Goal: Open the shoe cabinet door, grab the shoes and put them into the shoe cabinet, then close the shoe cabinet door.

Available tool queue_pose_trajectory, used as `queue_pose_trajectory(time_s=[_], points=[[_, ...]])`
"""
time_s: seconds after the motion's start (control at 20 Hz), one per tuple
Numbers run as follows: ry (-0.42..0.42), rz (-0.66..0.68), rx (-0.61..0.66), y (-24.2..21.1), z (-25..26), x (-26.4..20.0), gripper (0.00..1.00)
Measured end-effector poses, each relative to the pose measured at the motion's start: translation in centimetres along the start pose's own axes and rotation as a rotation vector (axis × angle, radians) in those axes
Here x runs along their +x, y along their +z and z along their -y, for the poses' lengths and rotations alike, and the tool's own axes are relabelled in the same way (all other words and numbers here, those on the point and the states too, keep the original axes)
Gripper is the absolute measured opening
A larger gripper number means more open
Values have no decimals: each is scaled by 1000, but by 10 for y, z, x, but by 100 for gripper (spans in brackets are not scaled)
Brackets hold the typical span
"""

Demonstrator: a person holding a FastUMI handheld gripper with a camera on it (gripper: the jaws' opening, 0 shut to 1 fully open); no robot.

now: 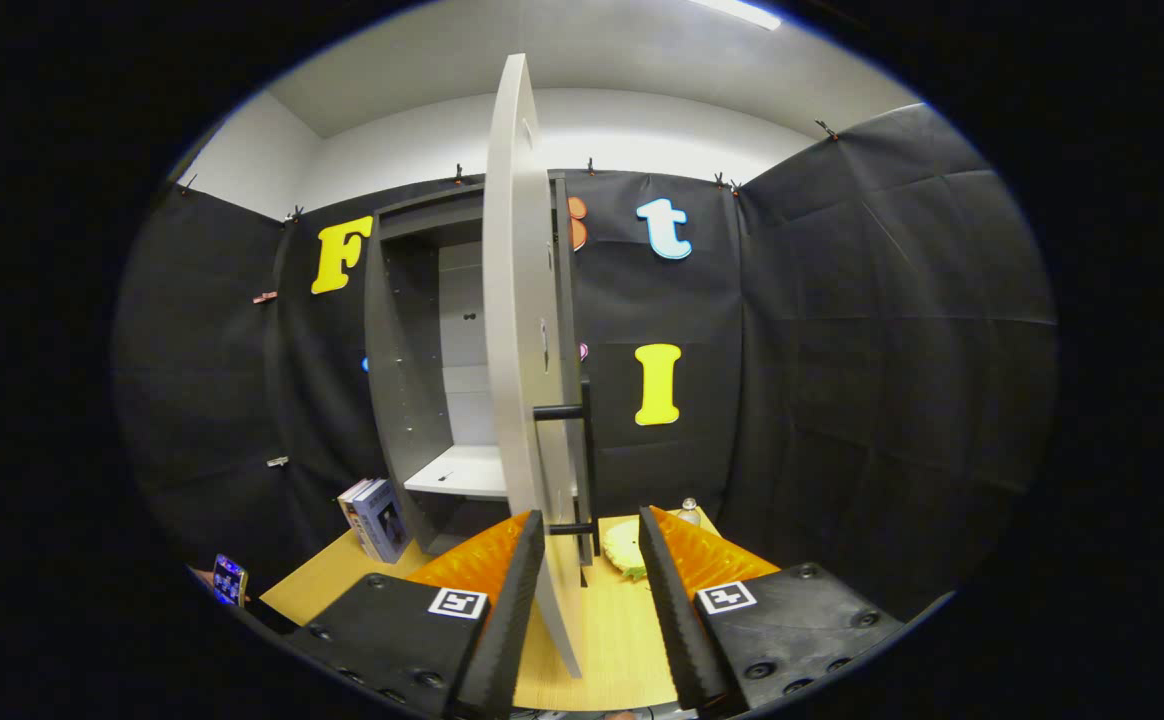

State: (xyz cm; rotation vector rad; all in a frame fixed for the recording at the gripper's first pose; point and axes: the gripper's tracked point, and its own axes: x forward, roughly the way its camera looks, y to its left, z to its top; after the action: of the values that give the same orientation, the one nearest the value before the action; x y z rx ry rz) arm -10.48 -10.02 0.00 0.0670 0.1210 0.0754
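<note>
The grey shoe cabinet (404,380) stands at the back of a wooden table (327,585), and its pale door (520,330) is swung wide open, edge-on to me. A black bar handle (589,450) runs down the door's right face. My gripper (590,515) is open, with the door's lower edge and the handle's lower mount between the fingers; neither finger presses on them. Inside the cabinet, a white shelf (462,470) is bare. A yellowish textured thing (625,550), perhaps a shoe, lies on the table just ahead of the right finger (664,570), partly hidden by it.
Some books (374,520) lean upright left of the cabinet's base. A phone (229,578) stands at the table's left corner. A small bottle (689,510) sits behind the yellowish thing. Black cloth walls close in behind and on both sides.
</note>
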Motion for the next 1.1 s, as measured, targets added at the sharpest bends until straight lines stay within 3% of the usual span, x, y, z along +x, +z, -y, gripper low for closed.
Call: queue_pose_trajectory(time_s=[0.2, 0.35, 0.5, 0.75, 1.1], points=[[126, -90, -40, -27, -51, -28, 100], [213, -148, -133, -52, -86, -33, 98], [270, -262, -90, -96, -126, -22, 98], [263, -548, -29, -229, -163, 14, 99], [192, -716, -2, -365, -185, 78, 99]])
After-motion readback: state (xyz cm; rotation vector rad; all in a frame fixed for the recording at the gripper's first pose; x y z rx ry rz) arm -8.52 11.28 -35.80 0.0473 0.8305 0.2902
